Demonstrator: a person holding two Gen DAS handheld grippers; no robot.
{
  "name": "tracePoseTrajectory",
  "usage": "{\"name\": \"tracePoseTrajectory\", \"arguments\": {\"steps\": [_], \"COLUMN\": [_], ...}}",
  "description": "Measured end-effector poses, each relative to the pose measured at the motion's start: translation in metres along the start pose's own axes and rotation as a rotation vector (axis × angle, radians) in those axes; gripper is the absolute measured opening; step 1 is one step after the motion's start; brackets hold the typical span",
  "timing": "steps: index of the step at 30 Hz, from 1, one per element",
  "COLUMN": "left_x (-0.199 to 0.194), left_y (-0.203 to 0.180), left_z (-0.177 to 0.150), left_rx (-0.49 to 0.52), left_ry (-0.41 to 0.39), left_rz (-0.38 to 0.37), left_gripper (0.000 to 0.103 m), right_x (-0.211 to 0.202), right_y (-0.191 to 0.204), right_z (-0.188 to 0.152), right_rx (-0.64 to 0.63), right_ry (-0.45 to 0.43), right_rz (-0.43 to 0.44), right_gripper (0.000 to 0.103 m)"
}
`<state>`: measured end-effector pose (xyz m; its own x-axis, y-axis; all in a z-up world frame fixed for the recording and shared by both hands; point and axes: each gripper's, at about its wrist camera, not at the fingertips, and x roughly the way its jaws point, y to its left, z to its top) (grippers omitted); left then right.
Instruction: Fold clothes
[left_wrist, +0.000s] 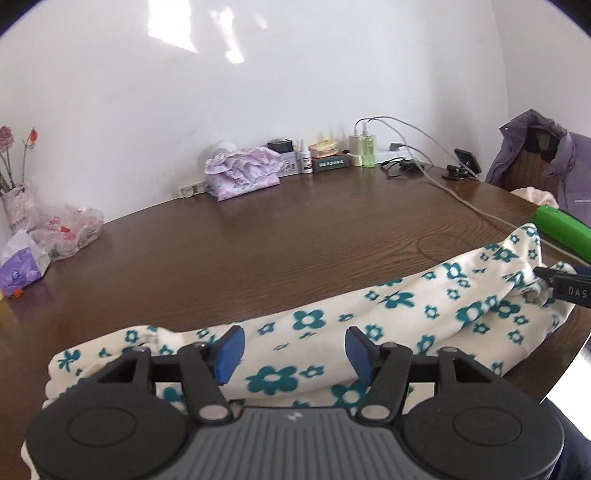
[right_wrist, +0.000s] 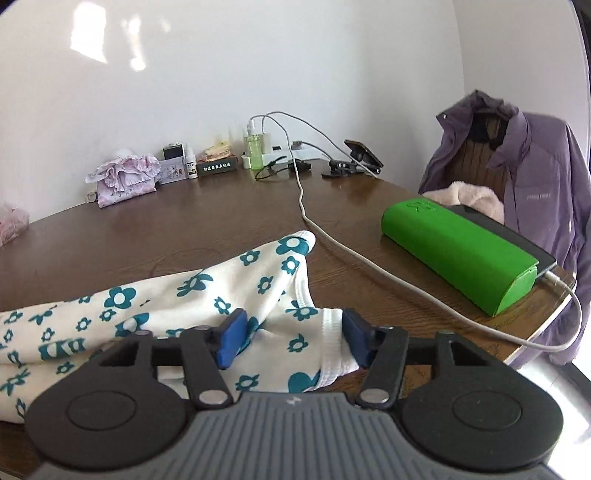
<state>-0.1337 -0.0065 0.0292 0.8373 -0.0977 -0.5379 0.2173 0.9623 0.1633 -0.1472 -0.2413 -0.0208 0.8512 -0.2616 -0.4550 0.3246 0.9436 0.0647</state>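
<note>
Left claw: jaws apart, blue pads clear of the cloth, nothing gripped. It hangs over the floral garment, cream with teal flowers, which lies bunched along the near edge of the brown wooden surface.

Right claw: jaws parted, the garment's ribbed white hem lying between the pads; whether the pads press on it cannot be told.

Beyond the garment a white cable runs across the surface, just beside a green case at the right edge. A purple jacket hangs over a chair behind. A folded lilac cloth and small bottles sit against the far wall.
</note>
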Motion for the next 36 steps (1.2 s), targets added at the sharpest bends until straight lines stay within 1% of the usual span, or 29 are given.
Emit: {"name": "tracePoseTrajectory", "arguments": {"steps": [1, 3, 6, 8, 10, 13, 15, 16, 19, 20, 21, 22, 23, 24, 25, 26, 27, 29, 30, 32, 34, 36], "left_x": [-0.001, -0.005, -0.015, -0.023, -0.03, -0.038, -0.041, -0.044, -0.051, -0.054, -0.058, -0.061, -0.064, -0.067, -0.07, -0.071, -0.072, -0.074, -0.075, -0.073, -0.07, -0.067], "left_y": [0.007, 0.023, 0.046, 0.06, 0.072, 0.09, 0.1, 0.103, 0.111, 0.112, 0.112, 0.111, 0.111, 0.111, 0.112, 0.114, 0.115, 0.116, 0.116, 0.113, 0.11, 0.108], "left_z": [-0.003, -0.007, -0.01, -0.013, -0.015, -0.018, -0.021, -0.022, -0.028, -0.031, -0.033, -0.036, -0.039, -0.042, -0.045, -0.047, -0.049, -0.051, -0.052, -0.052, -0.053, -0.054], "left_rx": [-0.02, -0.068, -0.11, -0.119, -0.125, -0.158, -0.196, -0.216, -0.258, -0.263, -0.263, -0.263, -0.263, -0.267, -0.278, -0.292, -0.309, -0.335, -0.343, -0.339, -0.336, -0.342], "left_ry": [0.002, -0.001, -0.026, -0.043, -0.057, -0.059, -0.064, -0.063, -0.053, -0.05, -0.046, -0.041, -0.038, -0.031, -0.021, -0.007, 0.01, 0.029, 0.032, 0.037, 0.058, 0.083], "left_rz": [0.019, 0.058, 0.145, 0.206, 0.254, 0.312, 0.339, 0.347, 0.356, 0.362, 0.371, 0.382, 0.393, 0.405, 0.414, 0.417, 0.418, 0.41, 0.403, 0.398, 0.4, 0.4], "left_gripper": [0.059, 0.059, 0.059, 0.059, 0.059, 0.059, 0.059, 0.06, 0.06, 0.06, 0.06, 0.06, 0.061, 0.061, 0.063, 0.063, 0.063, 0.063, 0.063, 0.064, 0.064, 0.064], "right_x": [0.001, -0.001, -0.002, -0.01, -0.026, -0.05, -0.061, -0.063, -0.056, -0.051, -0.047, -0.044, -0.041, -0.049, -0.058, -0.068, -0.076, -0.08, -0.076, -0.055, -0.029, 0.0], "right_y": [0.002, 0.005, 0.002, -0.002, 0.006, 0.028, 0.056, 0.074, 0.13, 0.15, 0.161, 0.172, 0.182, 0.18, 0.176, 0.172, 0.165, 0.147, 0.139, 0.12, 0.108, 0.102], "right_z": [-0.001, 0.002, 0.011, 0.02, 0.032, 0.051, 0.055, 0.052, 0.034, 0.026, 0.02, 0.015, 0.009, 0.014, 0.019, 0.025, 0.037, 0.066, 0.08, 0.099, 0.105, 0.101], "right_rx": [-0.021, -0.04, -0.014, 0.015, -0.034, -0.086, -0.149, -0.188, -0.318, -0.359, -0.393, -0.425, -0.457, -0.464, -0.469, -0.473, -0.465, -0.426, -0.399, -0.335, -0.315, -0.31], "right_ry": [-0.01, -0.003, 0.006, -0.028, -0.109, -0.21, -0.226, -0.217, -0.134, -0.071, -0.009, 0.054, 0.116, 0.102, 0.077, 0.053, 0.02, -0.016, -0.022, -0.026, 0.003, 0.067], "right_rz": [0.015, 0.048, 0.057, 0.09, 0.129, 0.299, 0.454, 0.523, 0.664, 0.696, 0.725, 0.752, 0.78, 0.807, 0.834, 0.861, 0.882, 0.885, 0.868, 0.818, 0.731, 0.694], "right_gripper": [0.031, 0.018, 0.012, 0.011, 0.011, 0.01, 0.01, 0.01, 0.01, 0.01, 0.015, 0.023, 0.026, 0.031, 0.043, 0.049, 0.051, 0.051, 0.051, 0.044, 0.037, 0.037]}}
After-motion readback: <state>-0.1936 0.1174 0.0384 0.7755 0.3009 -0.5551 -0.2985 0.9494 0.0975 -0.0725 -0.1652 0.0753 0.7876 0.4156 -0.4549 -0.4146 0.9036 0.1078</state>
